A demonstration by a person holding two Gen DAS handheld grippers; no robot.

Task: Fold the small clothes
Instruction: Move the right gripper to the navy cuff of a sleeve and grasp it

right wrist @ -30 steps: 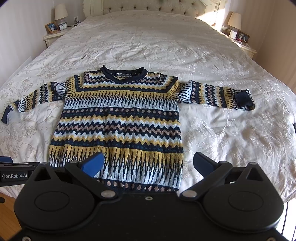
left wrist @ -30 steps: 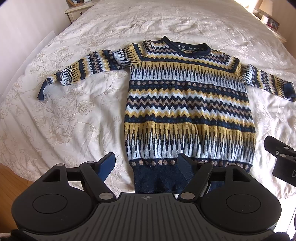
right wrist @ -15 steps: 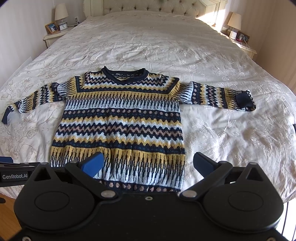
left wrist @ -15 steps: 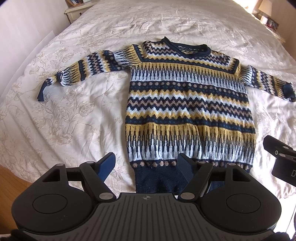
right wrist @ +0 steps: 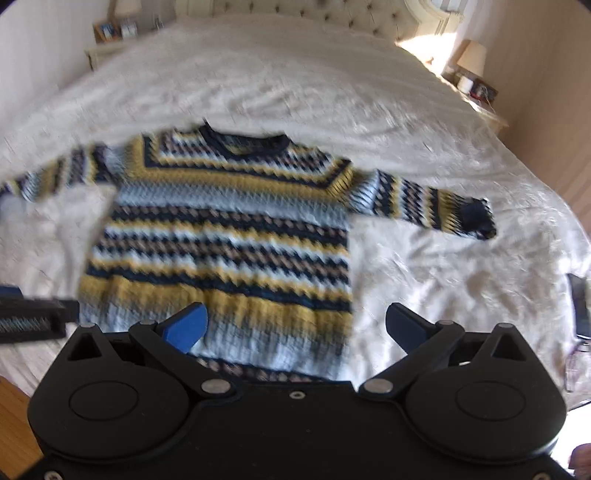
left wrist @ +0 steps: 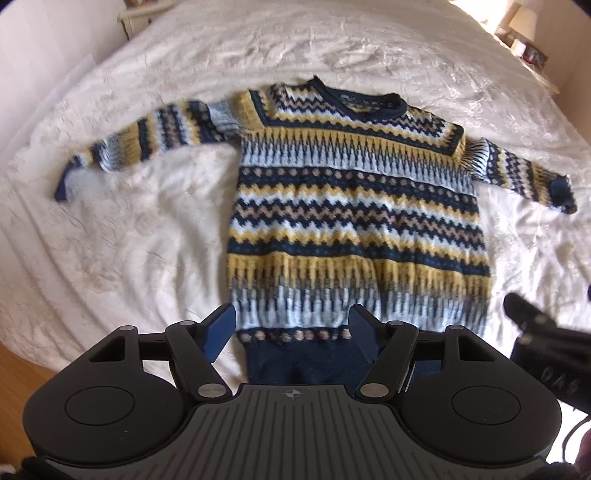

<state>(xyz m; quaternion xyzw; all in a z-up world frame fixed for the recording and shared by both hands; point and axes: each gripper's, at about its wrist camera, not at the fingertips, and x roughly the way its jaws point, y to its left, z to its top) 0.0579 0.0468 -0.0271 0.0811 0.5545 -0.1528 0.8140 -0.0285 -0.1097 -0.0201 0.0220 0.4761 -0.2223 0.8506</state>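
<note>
A small knitted sweater (left wrist: 354, 206) with navy, yellow, pale blue and tan bands lies flat and face up on the white bedspread (left wrist: 147, 240), sleeves spread to both sides, neck away from me. It also shows in the right wrist view (right wrist: 229, 236), blurred. My left gripper (left wrist: 291, 328) is open and empty, hovering over the navy hem at the sweater's lower left. My right gripper (right wrist: 295, 326) is open and empty over the lower right hem. Each gripper shows at the edge of the other's view.
The bed fills both views, with a tufted headboard (right wrist: 332, 18) at the far end. Nightstands with lamps and small items stand at the bed's far left (right wrist: 110, 33) and far right (right wrist: 476, 77). Wooden floor (left wrist: 22, 373) shows at the near left edge.
Both grippers have shifted over the hem, the right one leftward; both views are blurred by motion. The sweater lies as before. Both grippers stay open.
</note>
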